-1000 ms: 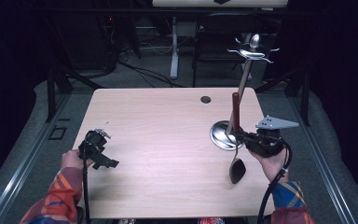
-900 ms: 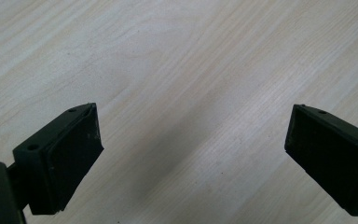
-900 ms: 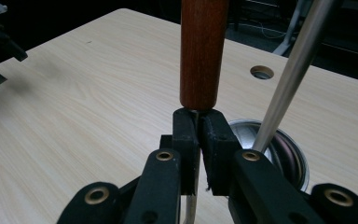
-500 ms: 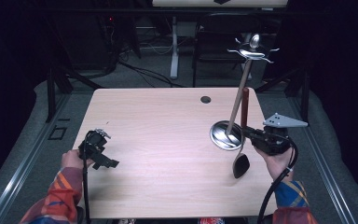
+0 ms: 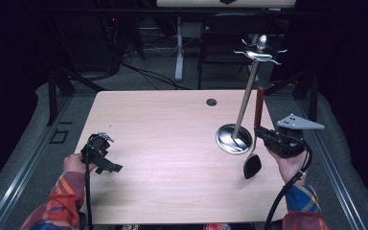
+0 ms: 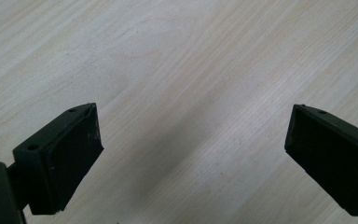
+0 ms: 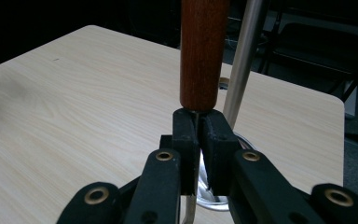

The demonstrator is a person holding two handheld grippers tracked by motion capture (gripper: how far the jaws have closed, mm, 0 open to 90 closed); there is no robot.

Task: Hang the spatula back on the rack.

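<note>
Three cams: one fixed overhead, one riding each hand-held gripper

The high view sits above the person's edge of the counter [image 5: 172,158], facing toward 12 o'clock and down, far enough to take in the whole top. The left gripper view looks almost straight down at bare wood from very close. The right gripper view looks nearly level across the counter [image 7: 65,107], close behind its own jaws, and shares the metal stand [image 5: 242,112] [image 7: 242,65] with the high view.

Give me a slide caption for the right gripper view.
Right gripper clamps a wooden-handled black spatula upright beside the steel rack pole.
</note>
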